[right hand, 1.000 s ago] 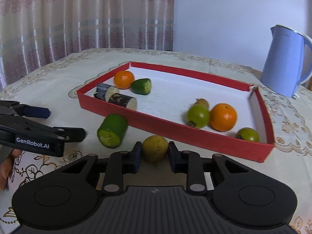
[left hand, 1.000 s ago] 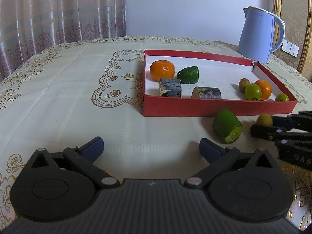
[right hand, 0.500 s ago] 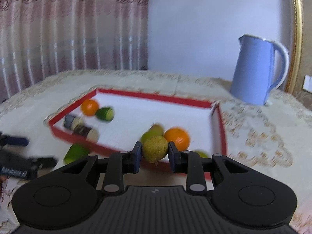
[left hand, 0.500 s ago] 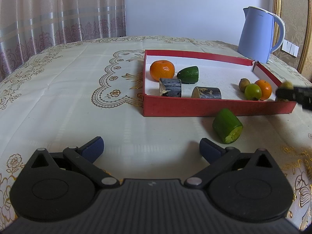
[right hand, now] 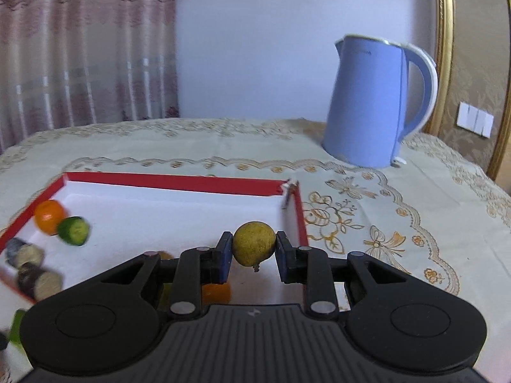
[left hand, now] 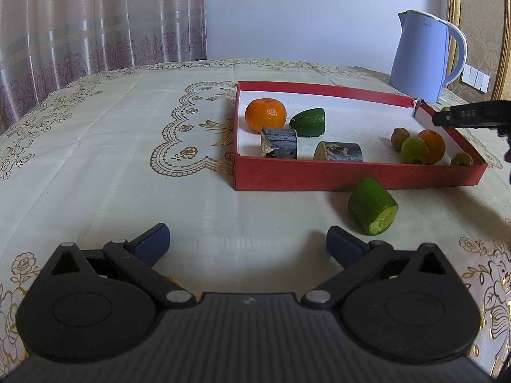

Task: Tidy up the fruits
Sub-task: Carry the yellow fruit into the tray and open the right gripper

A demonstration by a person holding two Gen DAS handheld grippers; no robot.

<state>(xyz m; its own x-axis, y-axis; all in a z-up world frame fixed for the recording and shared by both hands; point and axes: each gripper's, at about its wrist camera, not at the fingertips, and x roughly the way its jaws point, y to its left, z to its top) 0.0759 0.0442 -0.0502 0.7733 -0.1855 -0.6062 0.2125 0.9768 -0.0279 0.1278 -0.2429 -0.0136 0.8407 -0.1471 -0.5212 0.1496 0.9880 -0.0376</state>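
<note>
My right gripper (right hand: 254, 252) is shut on a small yellow-green fruit (right hand: 254, 247) and holds it in the air over the right end of the red tray (right hand: 172, 182). In the left wrist view the right gripper (left hand: 447, 115) reaches in above the tray (left hand: 351, 177). The tray holds an orange (left hand: 265, 118), a green half fruit (left hand: 309, 122), two dark cut logs (left hand: 278, 143), and small fruits with another orange (left hand: 431, 145). A cut green fruit (left hand: 372, 206) lies on the cloth in front of the tray. My left gripper (left hand: 248, 245) is open and empty above the tablecloth.
A blue kettle (left hand: 426, 56) stands behind the tray at the right; it also shows in the right wrist view (right hand: 377, 105). An embroidered cream tablecloth (left hand: 111, 159) covers the table. Curtains hang behind at the left.
My right gripper lifted the yellow-green fruit off the cloth and carried it up and right, over the tray's right end. The left gripper has not moved.
</note>
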